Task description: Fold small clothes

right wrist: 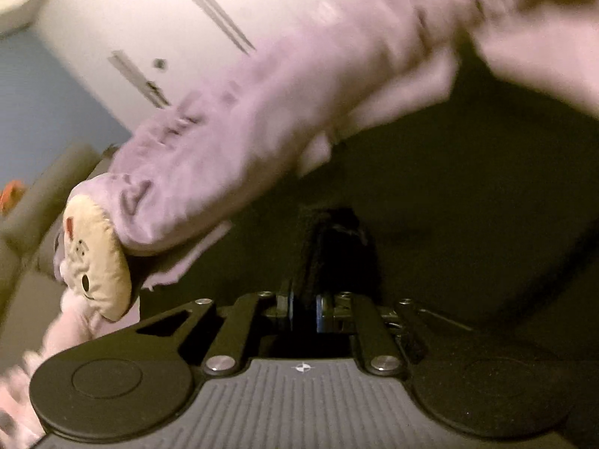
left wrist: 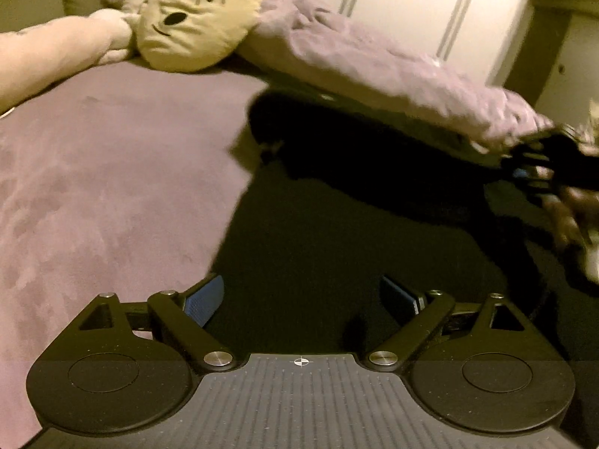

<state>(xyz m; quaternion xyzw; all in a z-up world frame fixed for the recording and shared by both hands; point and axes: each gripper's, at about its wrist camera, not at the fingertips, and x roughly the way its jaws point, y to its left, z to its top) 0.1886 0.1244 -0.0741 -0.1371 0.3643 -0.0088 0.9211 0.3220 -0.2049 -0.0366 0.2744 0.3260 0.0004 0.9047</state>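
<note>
I count one black garment (left wrist: 337,232), one yellow face cushion (left wrist: 198,18) at 11 o'clock and one lilac blanket (left wrist: 374,63) at 1 o'clock, all on the purple bed cover (left wrist: 93,157). My left gripper (left wrist: 301,299) points down over the garment, jaws spread, nothing between them. My right gripper (right wrist: 303,307) at 3 o'clock is tilted, jaws pressed together, pinching a fold of the black garment.
</note>
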